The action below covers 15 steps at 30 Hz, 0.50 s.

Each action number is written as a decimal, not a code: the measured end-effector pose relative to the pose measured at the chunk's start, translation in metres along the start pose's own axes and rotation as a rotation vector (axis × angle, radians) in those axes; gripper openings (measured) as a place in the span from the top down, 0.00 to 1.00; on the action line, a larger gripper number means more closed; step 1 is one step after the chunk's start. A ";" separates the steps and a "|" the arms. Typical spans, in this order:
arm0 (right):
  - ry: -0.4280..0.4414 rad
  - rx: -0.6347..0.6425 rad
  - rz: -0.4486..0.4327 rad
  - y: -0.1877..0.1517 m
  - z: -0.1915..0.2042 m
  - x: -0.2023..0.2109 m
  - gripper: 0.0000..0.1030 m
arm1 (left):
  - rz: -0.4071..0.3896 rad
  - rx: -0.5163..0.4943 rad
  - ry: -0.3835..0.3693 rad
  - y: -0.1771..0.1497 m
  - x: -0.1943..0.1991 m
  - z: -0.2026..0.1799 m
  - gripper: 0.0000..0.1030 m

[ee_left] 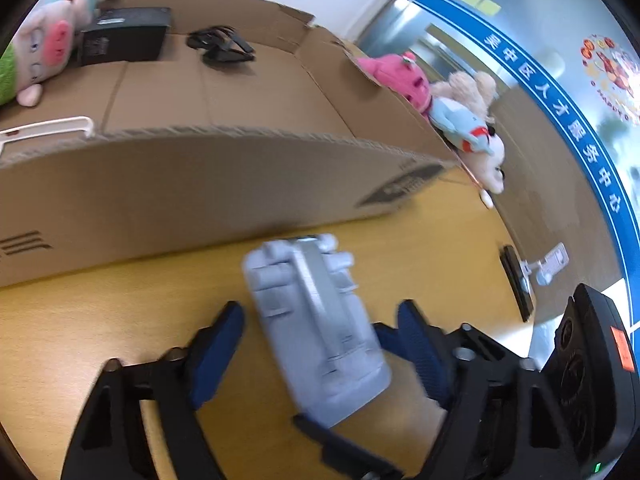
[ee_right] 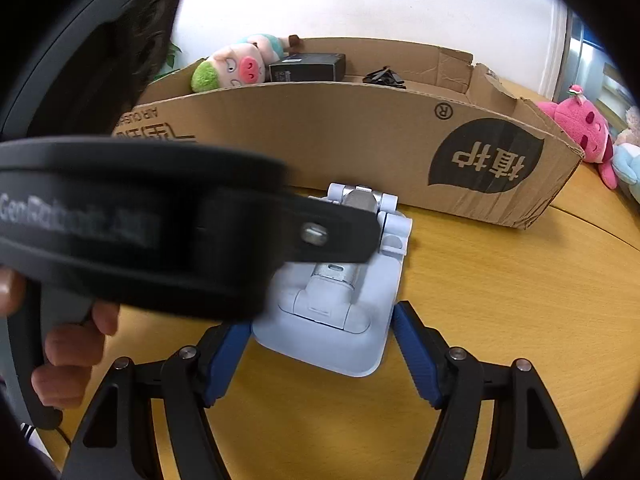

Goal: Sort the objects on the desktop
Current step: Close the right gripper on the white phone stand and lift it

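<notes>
A pale grey folding phone stand (ee_left: 316, 328) lies flat on the yellow wooden table (ee_left: 120, 320), just in front of a low cardboard box (ee_left: 180, 184). My left gripper (ee_left: 320, 332) is open, its blue pads either side of the stand's middle. My right gripper (ee_right: 320, 344) is open too, its pads flanking the near end of the stand (ee_right: 340, 308). The other gripper's black body (ee_right: 140, 220) crosses the right wrist view and hides the stand's left part. The right gripper's fingers (ee_left: 416, 344) show in the left wrist view.
In the box lie a pig plush (ee_right: 236, 66), a black box (ee_right: 308, 67), a black clip (ee_right: 384, 76) and a white plastic piece (ee_left: 44, 128). Pink and beige plush toys (ee_left: 440, 100) lie right of the box. A black device (ee_left: 520, 280) sits at the table's right edge.
</notes>
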State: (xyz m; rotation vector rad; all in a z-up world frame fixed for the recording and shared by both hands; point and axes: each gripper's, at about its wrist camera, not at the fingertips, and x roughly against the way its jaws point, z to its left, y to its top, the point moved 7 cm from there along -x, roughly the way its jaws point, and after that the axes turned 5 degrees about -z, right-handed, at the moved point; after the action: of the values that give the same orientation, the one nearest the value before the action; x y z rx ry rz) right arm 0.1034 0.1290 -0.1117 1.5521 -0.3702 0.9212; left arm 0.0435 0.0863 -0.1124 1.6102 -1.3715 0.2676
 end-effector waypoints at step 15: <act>-0.015 0.027 -0.089 0.006 0.019 0.028 0.32 | -0.052 -0.047 0.045 0.001 0.038 -0.022 0.93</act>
State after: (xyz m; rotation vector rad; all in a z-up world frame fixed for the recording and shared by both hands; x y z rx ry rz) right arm 0.1230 0.1177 -0.0866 1.5886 -0.2984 0.8487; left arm 0.0642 0.0790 -0.0740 1.5892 -1.2905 0.2370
